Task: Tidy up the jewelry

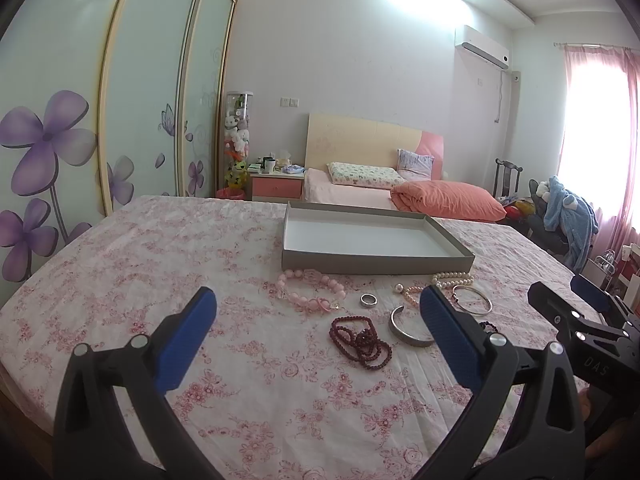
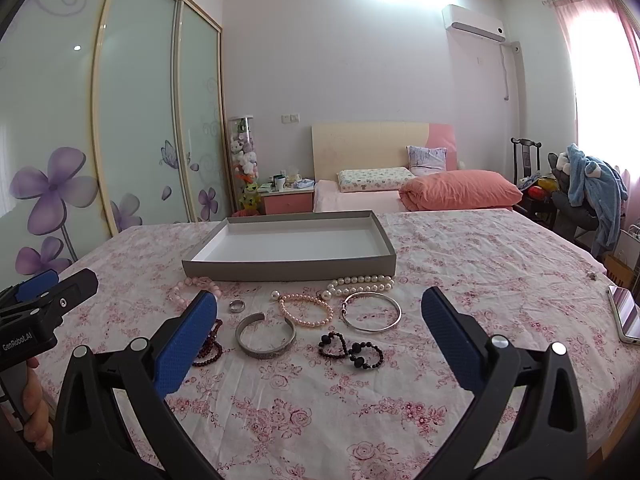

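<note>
An empty grey tray (image 1: 378,262) (image 2: 288,269) with a white inside sits on the floral cloth. In front of it lie a pink bead bracelet (image 1: 310,290) (image 2: 188,290), a silver ring (image 1: 368,300) (image 2: 237,306), a dark red bead string (image 1: 360,338) (image 2: 210,346), a silver cuff (image 1: 408,330) (image 2: 266,334), a pink pearl bracelet (image 2: 306,310), a white pearl strand (image 1: 454,278) (image 2: 362,282), a thin silver bangle (image 1: 474,300) (image 2: 370,310) and black bead pieces (image 2: 352,350). My left gripper (image 1: 318,336) and right gripper (image 2: 320,336) are both open and empty, held above the near jewelry.
A phone (image 2: 626,316) lies at the table's right edge. A bed with an orange quilt (image 2: 460,190) stands behind the table. Sliding wardrobe doors (image 1: 60,120) are on the left. A chair with blue clothes (image 2: 596,188) is at the right.
</note>
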Motion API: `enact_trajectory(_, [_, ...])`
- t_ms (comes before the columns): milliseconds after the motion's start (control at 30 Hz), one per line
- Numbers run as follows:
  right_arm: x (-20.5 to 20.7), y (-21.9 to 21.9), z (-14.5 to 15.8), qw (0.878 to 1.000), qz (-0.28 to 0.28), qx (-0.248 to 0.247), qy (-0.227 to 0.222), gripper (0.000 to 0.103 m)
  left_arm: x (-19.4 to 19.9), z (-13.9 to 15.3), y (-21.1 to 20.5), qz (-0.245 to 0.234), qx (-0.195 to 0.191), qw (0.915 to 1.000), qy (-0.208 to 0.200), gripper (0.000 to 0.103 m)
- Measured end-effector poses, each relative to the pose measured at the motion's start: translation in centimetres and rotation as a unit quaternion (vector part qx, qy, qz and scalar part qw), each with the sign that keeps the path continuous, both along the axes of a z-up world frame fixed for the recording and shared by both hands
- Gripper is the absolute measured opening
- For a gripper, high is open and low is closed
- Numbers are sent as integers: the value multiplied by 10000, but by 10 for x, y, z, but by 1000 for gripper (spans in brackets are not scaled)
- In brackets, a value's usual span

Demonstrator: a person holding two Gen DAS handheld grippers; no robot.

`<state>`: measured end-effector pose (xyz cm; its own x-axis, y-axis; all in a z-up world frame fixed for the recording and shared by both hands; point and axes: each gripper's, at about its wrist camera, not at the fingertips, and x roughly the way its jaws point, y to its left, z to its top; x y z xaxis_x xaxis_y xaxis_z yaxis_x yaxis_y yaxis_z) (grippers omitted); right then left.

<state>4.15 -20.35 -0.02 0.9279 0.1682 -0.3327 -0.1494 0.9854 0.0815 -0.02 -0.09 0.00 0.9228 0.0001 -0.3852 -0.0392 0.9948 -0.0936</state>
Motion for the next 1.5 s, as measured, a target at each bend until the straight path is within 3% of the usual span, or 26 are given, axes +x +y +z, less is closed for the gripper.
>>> enact_trajectory(1500, [1, 0, -1, 10000, -1, 4, 37, 101, -1, 0, 0, -7, -31, 10000, 21, 99])
